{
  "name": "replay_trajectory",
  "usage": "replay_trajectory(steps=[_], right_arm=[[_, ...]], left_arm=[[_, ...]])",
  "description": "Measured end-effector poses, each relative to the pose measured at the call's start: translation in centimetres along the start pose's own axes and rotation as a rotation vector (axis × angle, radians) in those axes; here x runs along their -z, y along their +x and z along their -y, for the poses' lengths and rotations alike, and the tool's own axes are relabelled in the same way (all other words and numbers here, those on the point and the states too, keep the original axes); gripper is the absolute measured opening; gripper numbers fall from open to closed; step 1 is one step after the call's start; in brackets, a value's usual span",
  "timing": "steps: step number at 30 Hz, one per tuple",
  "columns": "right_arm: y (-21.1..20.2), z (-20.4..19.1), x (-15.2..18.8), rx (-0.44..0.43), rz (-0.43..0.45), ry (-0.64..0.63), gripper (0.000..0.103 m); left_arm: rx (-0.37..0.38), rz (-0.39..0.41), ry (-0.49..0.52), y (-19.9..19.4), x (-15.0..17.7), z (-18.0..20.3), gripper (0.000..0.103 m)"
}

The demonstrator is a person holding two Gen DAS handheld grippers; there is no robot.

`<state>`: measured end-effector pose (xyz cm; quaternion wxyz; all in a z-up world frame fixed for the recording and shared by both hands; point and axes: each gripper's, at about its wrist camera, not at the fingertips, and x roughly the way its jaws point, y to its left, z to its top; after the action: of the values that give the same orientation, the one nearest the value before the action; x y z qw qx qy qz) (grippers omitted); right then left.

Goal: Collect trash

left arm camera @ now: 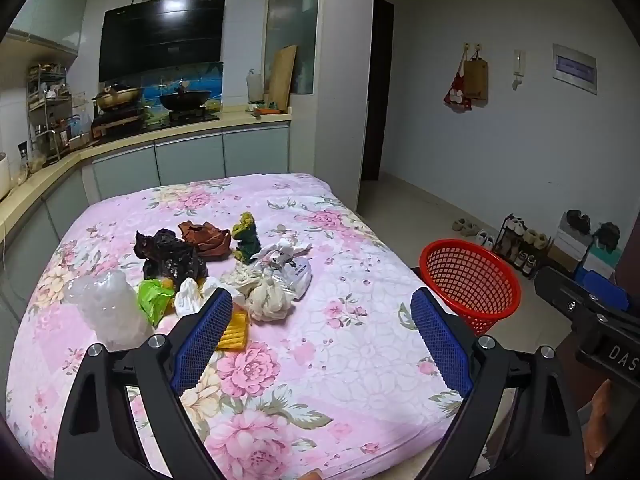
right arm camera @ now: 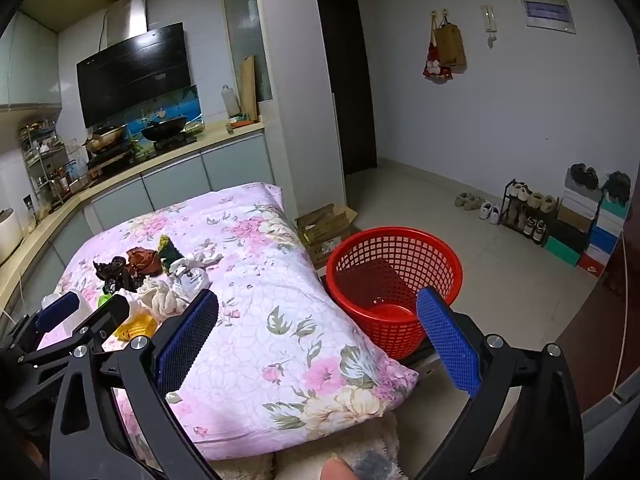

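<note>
A heap of trash lies on the pink floral cloth (left arm camera: 340, 344): a black plastic bag (left arm camera: 170, 258), a brown crumpled wrapper (left arm camera: 206, 236), a green-yellow packet (left arm camera: 246, 240), white bags and tissue (left arm camera: 272, 280), a green wrapper (left arm camera: 154, 300), a clear crushed bottle (left arm camera: 108, 308) and a yellow piece (left arm camera: 234, 330). The heap also shows in the right wrist view (right arm camera: 152, 276). A red mesh basket (left arm camera: 472, 284) (right arm camera: 394, 276) stands right of the table. My left gripper (left arm camera: 320, 316) is open and empty, just short of the heap. My right gripper (right arm camera: 318, 332) is open and empty, near the basket.
A kitchen counter (left arm camera: 160, 136) with stove and pans runs behind and to the left. A cardboard box (right arm camera: 326, 226) sits on the floor behind the basket. A shoe rack (right arm camera: 528, 212) and stacked boxes (right arm camera: 588, 224) stand along the right wall.
</note>
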<state>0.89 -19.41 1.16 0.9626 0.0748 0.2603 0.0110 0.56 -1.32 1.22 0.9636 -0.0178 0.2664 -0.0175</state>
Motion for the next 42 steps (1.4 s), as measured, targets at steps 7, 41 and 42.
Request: replay_trajectory(steps=[7,41,42], right_arm=[[0.4,0.5,-0.1,0.011,0.002,0.01,0.096],[-0.1,0.7,-0.3,0.004,0.033,0.005,0.096],[-0.2,0.5,-0.2,0.004,0.038,0.002,0.096]], left_arm=[[0.014,-0.01,0.011,0.6,-0.2,0.9,0.088],[0.008,0.017,0.005,-0.2,-0.6,1.4,0.088],[0.009,0.019,0.004,-0.2,-0.7,1.5,0.088]])
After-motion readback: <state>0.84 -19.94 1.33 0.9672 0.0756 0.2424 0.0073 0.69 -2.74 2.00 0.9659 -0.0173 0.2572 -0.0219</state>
